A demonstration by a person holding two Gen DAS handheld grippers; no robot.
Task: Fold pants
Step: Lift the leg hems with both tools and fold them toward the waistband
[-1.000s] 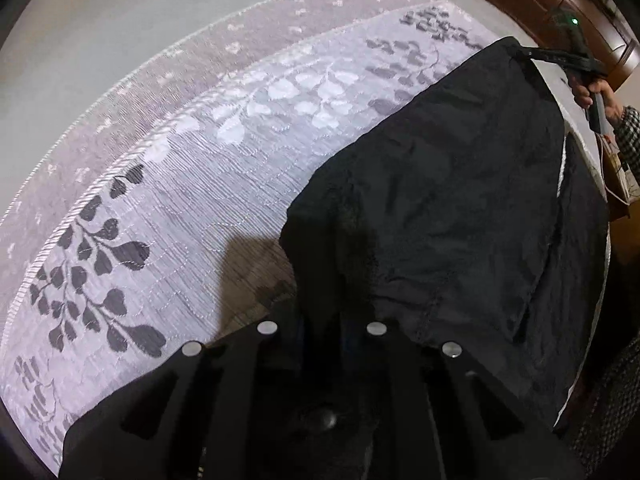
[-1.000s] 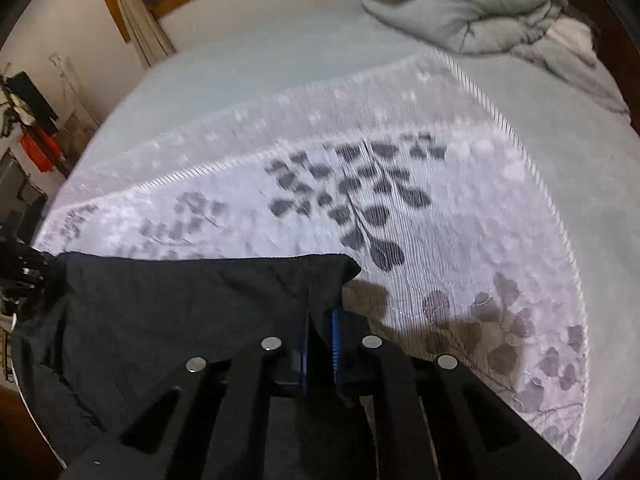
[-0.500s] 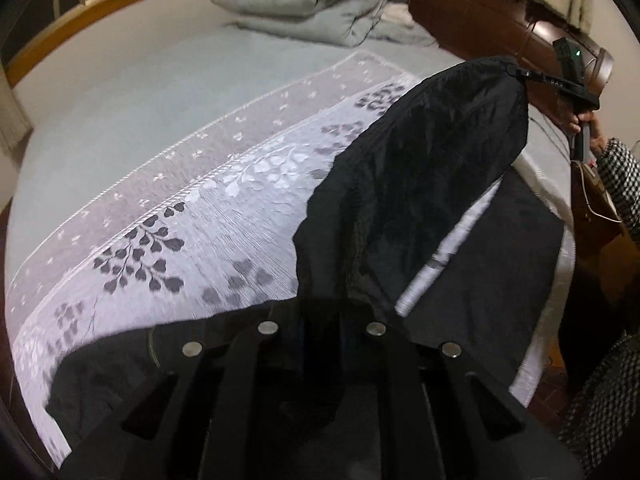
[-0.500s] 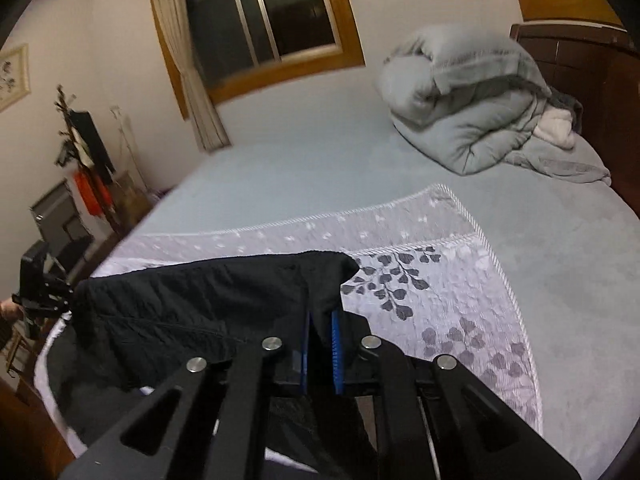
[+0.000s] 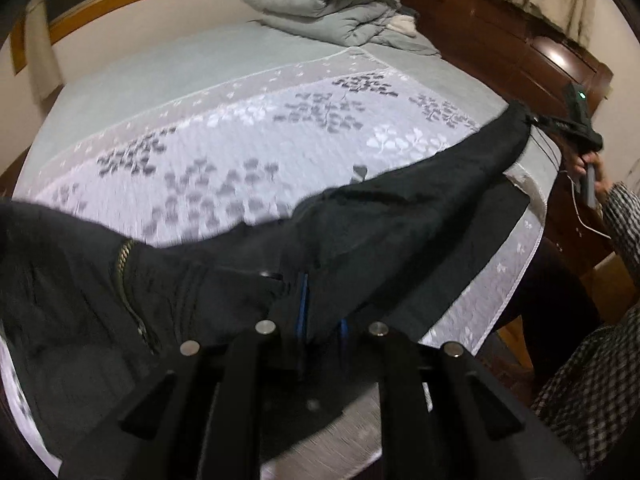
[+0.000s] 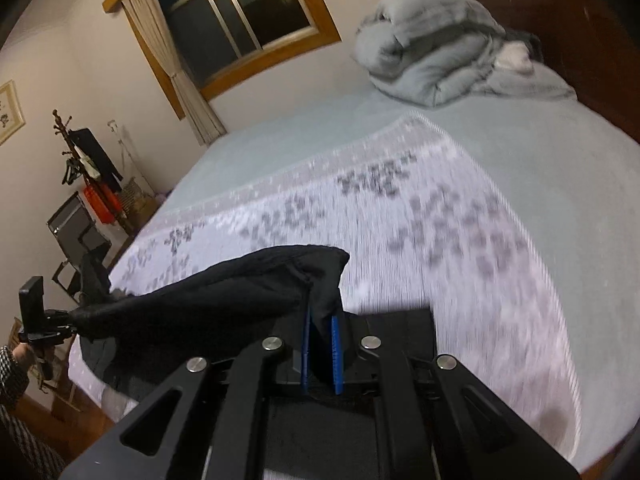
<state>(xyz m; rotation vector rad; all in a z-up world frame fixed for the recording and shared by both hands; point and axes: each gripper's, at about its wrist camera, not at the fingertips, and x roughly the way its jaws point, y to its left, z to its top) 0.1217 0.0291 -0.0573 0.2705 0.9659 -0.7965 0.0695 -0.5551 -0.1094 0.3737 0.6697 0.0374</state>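
Black pants (image 5: pixel 400 216) hang stretched in the air between my two grippers, above the near edge of the bed. My left gripper (image 5: pixel 320 312) is shut on a bunch of the black cloth beside the zipper (image 5: pixel 124 256). My right gripper (image 6: pixel 320 344) is shut on a corner of the pants (image 6: pixel 224 300), which run away to the left toward the other gripper (image 6: pixel 36 320). In the left wrist view the right gripper (image 5: pixel 576 124) holds the far end of the cloth at the right. Part of the pants rests on the bedspread (image 5: pixel 460 264).
The bed carries a pale leaf-patterned bedspread (image 5: pixel 280 140) over a grey-green sheet (image 6: pixel 560 168). A bundled grey duvet (image 6: pixel 432 48) lies at the head. A dark wooden headboard (image 5: pixel 500 44) stands behind. A coat rack (image 6: pixel 80 152) and chair (image 6: pixel 76 232) stand by the wall.
Both grippers have risen and pulled apart. The pants went from a hanging, draped sheet to a taut band stretched between them, and the zipper end came into the left wrist view.
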